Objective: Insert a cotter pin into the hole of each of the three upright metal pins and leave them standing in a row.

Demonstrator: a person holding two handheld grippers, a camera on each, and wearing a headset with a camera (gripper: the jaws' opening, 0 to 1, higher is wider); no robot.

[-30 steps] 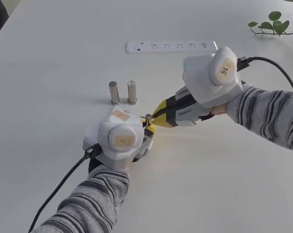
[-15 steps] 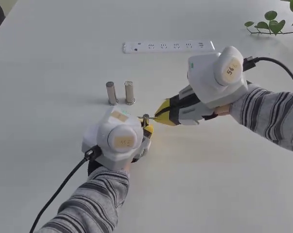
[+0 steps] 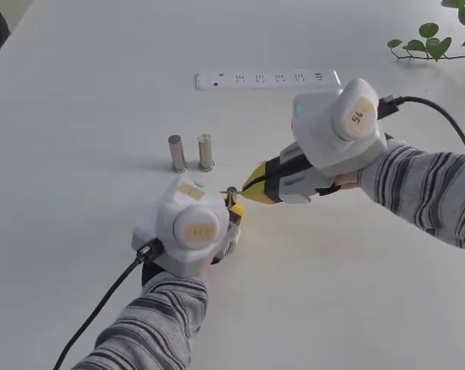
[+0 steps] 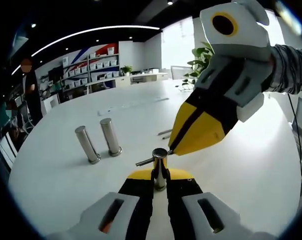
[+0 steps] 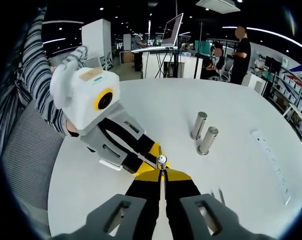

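Note:
My left gripper [image 3: 234, 206] [image 4: 160, 177] is shut on an upright metal pin [image 3: 231, 193] [image 4: 159, 162] [image 5: 162, 160] low on its shaft. My right gripper [image 3: 244, 192] [image 5: 163, 175] [image 4: 173, 149] comes in from the right with its yellow tips against the pin's head. It is shut on a cotter pin [image 4: 145, 161] that passes through the hole, and the pin's thin end sticks out on the far side. Two more metal pins [image 3: 176, 153] [image 3: 206, 152] [image 4: 85, 144] [image 4: 110, 136] stand side by side, just behind and to the left.
A white power strip [image 3: 267, 78] [image 5: 271, 160] lies at the back of the white table [image 3: 93, 92]. A leafy plant [image 3: 432, 40] sits at the far right corner. Loose cotter pins [image 4: 164, 133] lie on the table beyond the held pin. People stand far behind the bench.
The right gripper's tip has stayed at the held pin's head and only shifted slightly. The cotter pin's end now shows past the pin. The left gripper has held still.

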